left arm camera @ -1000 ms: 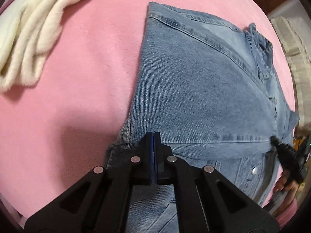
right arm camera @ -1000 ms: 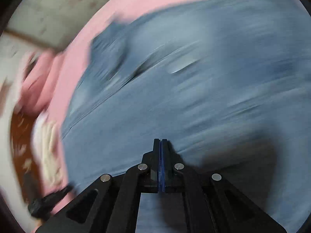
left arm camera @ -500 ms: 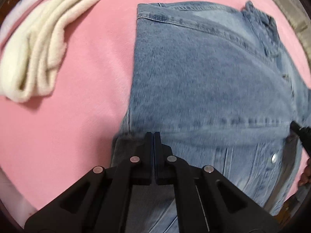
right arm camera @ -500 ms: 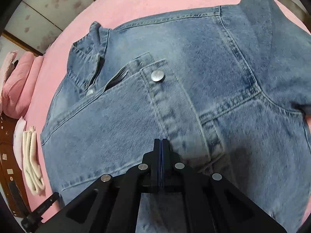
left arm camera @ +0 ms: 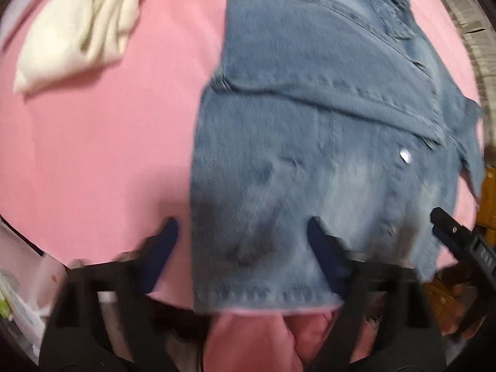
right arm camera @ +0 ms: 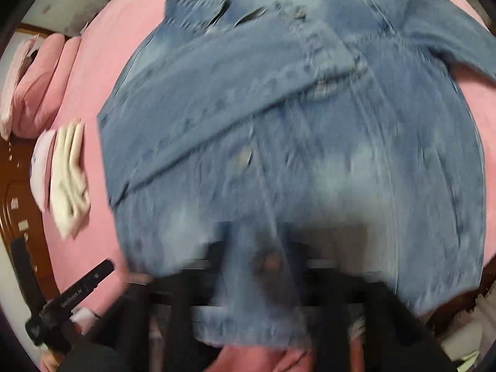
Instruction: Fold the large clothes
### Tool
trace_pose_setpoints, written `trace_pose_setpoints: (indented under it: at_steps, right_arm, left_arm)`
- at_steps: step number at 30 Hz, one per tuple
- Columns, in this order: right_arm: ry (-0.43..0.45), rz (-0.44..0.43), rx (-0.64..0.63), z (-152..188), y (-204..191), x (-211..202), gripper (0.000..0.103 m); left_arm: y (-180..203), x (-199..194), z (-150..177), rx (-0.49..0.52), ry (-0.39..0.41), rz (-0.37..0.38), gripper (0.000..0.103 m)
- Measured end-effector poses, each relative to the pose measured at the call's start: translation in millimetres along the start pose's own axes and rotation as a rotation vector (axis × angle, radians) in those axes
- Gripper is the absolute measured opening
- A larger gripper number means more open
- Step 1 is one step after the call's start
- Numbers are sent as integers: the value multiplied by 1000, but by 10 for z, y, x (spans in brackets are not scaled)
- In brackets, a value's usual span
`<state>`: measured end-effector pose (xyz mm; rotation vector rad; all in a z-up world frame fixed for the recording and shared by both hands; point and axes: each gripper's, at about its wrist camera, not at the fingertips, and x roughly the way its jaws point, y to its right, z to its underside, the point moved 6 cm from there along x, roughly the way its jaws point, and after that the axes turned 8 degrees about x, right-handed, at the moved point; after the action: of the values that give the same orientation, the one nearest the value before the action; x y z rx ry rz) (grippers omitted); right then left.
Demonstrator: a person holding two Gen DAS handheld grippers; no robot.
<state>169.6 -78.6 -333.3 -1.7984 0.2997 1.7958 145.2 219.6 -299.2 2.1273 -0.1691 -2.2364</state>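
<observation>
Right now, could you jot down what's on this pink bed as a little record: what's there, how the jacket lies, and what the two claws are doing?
surface: pink bedcover
main item: denim jacket, lying flat, one sleeve folded across its front
folded sleeve: sleeve runs slantwise over the chest
other item: cream folded garment, apart from the jacket on the cover
left claw: left claw, jaws opening, above the jacket's hem corner, gripping nothing
right claw: right claw, heavily blurred, jaws opening, over the jacket's lower front
picture quality: both views blurred

Both wrist views look steeply down, close, sharing the denim jacket (left arm camera: 310, 155).
</observation>
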Motion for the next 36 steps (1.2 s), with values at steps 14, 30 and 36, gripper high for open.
trace_pose_setpoints:
  at_steps: [14,30,36]
  right_arm:
    - [67,11,104,953,155,-437,93]
    - [111,-68,310,799,1399,-739,93]
    - [106,-102,397,247,2463,-977,93]
  left_arm:
    - [36,-112,258,88,37,1,85]
    - [1087,-443,308,196,145,-56,85]
    - [2042,-373,365,132,155,-81,85]
